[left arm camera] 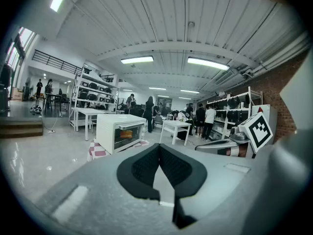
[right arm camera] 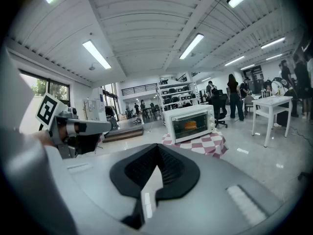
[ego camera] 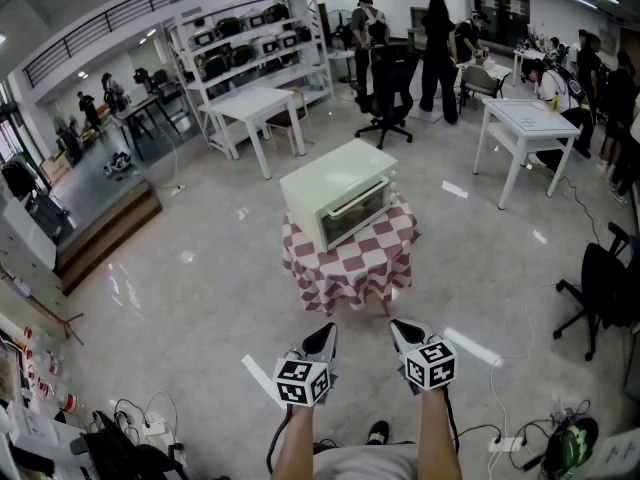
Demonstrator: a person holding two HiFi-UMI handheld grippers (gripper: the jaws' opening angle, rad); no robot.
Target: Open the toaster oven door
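Arms: two bare forearms [ego camera: 295,448] are seen at the bottom middle of the head view.
Left gripper [ego camera: 322,340]: it is held at the bottom middle, just left of the other one. In the left gripper view its black jaws [left arm camera: 159,148] are pressed together at the tips, and nothing is held between them.
Right gripper [ego camera: 403,336]: it is held beside the left one and apart from it. In the right gripper view its jaws [right arm camera: 157,148] are closed tight too, and nothing is gripped.
Floor [ego camera: 200,298]: shiny grey floor is seen between the grippers and the small table, so the oven is not touched.
Small table [ego camera: 350,263]: it is covered with a red and white checked cloth and is found in the middle of the head view.
Toaster oven [ego camera: 340,196]: the white oven is set on the checked cloth. It is well apart from both grippers.
Oven door [ego camera: 355,211]: the glass door is kept closed, and something orange [right arm camera: 190,125] is seen behind it.
Far room: white tables [ego camera: 250,103], a black chair [ego camera: 390,88], shelves [ego camera: 250,38] and standing people [ego camera: 438,48] are seen at the top of the frame.
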